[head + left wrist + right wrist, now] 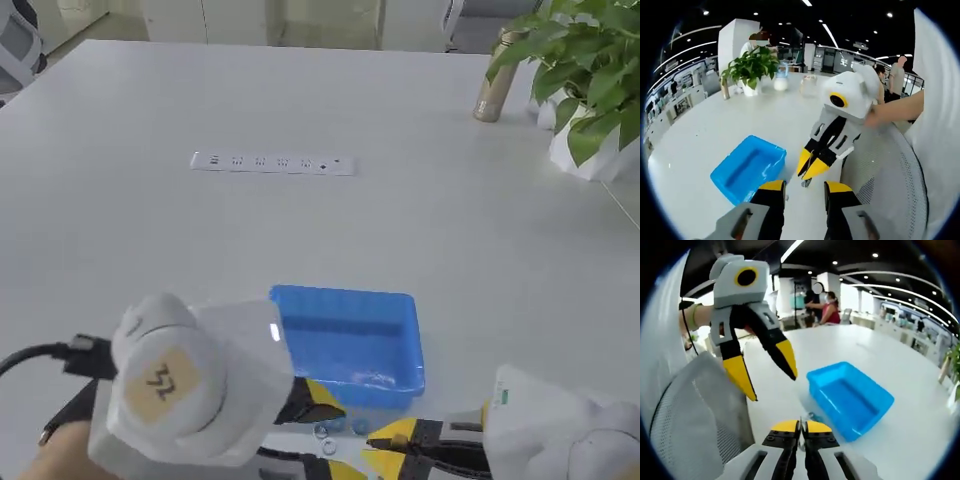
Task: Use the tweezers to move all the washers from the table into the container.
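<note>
A glossy blue plastic container [400, 300], rectangular with rounded corners, sits on a smooth white desk [150, 230]. Small metal ring washers [326, 432] lie just before it. The left gripper [805, 189], its round cap bearing a zigzag mark, is spread apart. The right gripper [801, 427] pinches thin tweezers [806, 182].

The left gripper [805, 187] has fingers spread; the right gripper [801, 425] has fingers pressed together.

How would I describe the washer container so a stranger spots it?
Find the wide white table. Toward its near edge sits a shallow rectangular blue plastic tray. It's the only bright blue thing; the white power strip behind it blends in.
</note>
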Motion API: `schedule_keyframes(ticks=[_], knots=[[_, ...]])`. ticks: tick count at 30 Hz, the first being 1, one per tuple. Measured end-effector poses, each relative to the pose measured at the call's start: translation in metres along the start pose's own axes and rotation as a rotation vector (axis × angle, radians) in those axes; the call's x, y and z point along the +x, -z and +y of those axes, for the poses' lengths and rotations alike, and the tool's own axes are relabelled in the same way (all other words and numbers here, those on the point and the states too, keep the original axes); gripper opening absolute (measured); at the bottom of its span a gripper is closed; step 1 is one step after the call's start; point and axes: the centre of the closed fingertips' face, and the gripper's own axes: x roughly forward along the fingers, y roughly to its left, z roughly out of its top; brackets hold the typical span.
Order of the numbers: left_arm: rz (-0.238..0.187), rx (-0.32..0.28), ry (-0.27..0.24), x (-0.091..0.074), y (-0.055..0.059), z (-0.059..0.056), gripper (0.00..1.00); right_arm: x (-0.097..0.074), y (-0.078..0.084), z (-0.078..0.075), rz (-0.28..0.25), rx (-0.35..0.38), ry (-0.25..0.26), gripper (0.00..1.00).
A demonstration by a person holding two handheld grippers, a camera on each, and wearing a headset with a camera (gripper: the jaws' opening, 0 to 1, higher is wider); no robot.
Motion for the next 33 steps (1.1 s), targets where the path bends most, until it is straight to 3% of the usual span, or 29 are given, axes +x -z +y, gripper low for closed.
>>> schedule_keyframes(ticks=[1, 3, 6, 7, 8, 10, 12, 15, 19, 21, 24, 29, 33], knots=[[-0.031, -0.044, -0.034, -0.005, 0.003, 0.003, 0.33, -0.002, 0.001, -0.002, 0.001, 0.031, 0.011, 0.00], [-0.086, -0.097, -0.075, -0.012, 0.006, 0.007, 0.37, -0.004, 0.004, -0.005, 0.005, 0.009, 0.036, 0.00], [-0.186, -0.213, -0.159, -0.029, 0.012, 0.015, 0.37, -0.007, 0.006, -0.006, -0.002, 0.039, 0.052, 0.00], [-0.199, -0.223, -0.170, -0.031, 0.013, 0.017, 0.37, -0.008, 0.006, -0.004, -0.012, 0.055, 0.058, 0.00], [-0.243, -0.259, -0.210, -0.039, 0.014, 0.022, 0.37, -0.008, 0.005, -0.003, -0.015, 0.047, 0.060, 0.00], [-0.289, -0.299, -0.268, -0.050, 0.017, 0.030, 0.37, -0.005, 0.003, 0.001, -0.036, 0.031, 0.057, 0.00], [-0.290, -0.297, -0.338, -0.058, 0.024, 0.037, 0.37, -0.003, -0.001, 0.000, -0.057, 0.046, 0.062, 0.00], [-0.300, -0.268, -0.397, -0.064, 0.027, 0.041, 0.38, -0.002, -0.002, -0.003, -0.067, 0.036, 0.078, 0.01], [-0.407, -0.314, -0.428, -0.070, 0.019, 0.046, 0.39, 0.001, -0.004, 0.003, -0.069, -0.005, 0.044, 0.01], [-0.400, -0.277, -0.453, -0.072, 0.019, 0.050, 0.39, 0.004, -0.005, 0.006, -0.067, -0.018, 0.030, 0.01], [-0.421, -0.298, -0.479, -0.078, 0.020, 0.054, 0.39, 0.007, -0.004, 0.007, -0.062, -0.025, 0.039, 0.02], [-0.444, -0.314, -0.483, -0.081, 0.018, 0.055, 0.37, 0.008, 0.000, 0.008, -0.057, -0.013, 0.039, 0.02], [-0.430, -0.314, -0.470, -0.077, 0.020, 0.053, 0.39, 0.010, 0.005, 0.010, -0.043, -0.043, 0.026, 0.03]])
